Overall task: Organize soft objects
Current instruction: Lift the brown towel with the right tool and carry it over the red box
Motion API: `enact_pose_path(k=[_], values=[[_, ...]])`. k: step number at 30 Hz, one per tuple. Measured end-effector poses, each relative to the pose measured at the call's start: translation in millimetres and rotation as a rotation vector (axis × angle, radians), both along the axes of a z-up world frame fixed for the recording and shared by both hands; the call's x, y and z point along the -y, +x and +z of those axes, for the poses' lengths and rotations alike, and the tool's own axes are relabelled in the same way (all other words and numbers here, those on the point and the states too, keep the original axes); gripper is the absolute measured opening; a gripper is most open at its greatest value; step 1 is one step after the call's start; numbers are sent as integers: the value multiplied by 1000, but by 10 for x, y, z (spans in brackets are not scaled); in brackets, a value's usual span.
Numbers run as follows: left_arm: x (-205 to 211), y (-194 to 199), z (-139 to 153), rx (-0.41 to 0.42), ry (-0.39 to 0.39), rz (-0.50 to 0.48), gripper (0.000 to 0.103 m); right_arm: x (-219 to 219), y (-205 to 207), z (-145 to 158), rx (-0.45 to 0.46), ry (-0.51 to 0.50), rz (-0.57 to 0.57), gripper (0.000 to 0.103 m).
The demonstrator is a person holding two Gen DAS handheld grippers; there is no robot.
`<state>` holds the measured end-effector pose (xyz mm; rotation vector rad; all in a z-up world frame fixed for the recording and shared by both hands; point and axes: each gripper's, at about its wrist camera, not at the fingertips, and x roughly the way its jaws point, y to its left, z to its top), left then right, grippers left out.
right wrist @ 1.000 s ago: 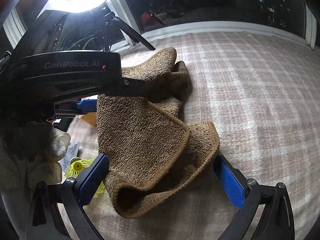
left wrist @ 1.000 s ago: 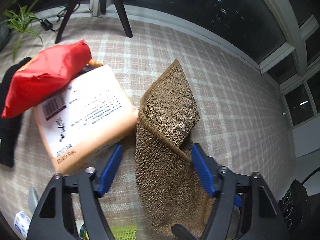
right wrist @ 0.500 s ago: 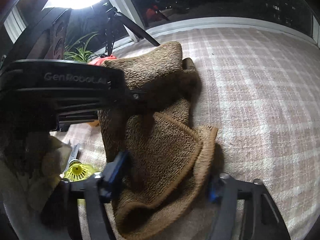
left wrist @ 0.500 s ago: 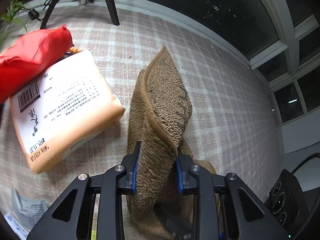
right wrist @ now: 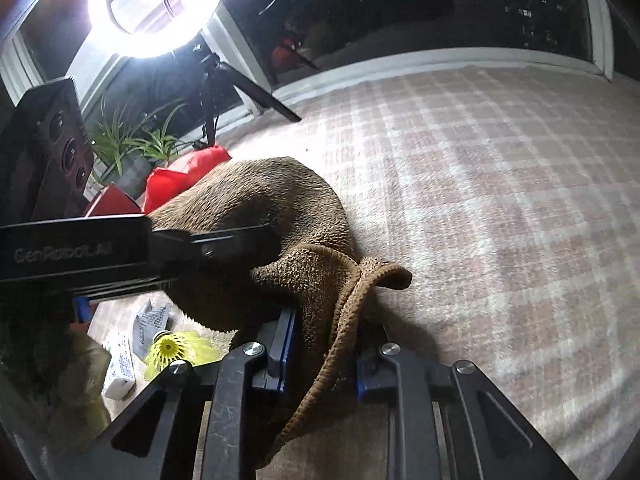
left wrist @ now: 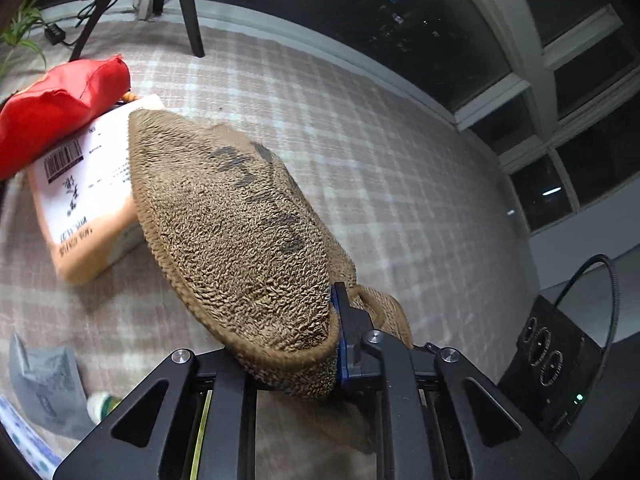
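With the brown towel [left wrist: 240,236] bunched above the plaid cloth [left wrist: 400,168], both left gripper [left wrist: 320,344] and right gripper [right wrist: 320,344] are clamped on its folds; risk: grips sit near hems, pulling apart could slip one, dropping it onto the orange packet [left wrist: 80,200]

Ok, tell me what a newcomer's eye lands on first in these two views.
First, the brown towel, bunched and lifted at the centre of both views, with the left gripper and the right gripper both shut on it. Next, the glaring ring light at the top left of the right view. Then the red bag lying on an orange packet, left of the towel.
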<state>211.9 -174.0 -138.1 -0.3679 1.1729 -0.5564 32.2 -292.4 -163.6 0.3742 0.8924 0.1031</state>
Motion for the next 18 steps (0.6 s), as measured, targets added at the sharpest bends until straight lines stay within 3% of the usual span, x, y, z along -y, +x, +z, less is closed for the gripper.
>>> enact_pose_path(k=[18], values=[[-235, -226, 657, 136, -84, -41, 14, -173, -364, 782, 141, -48, 34, 19]])
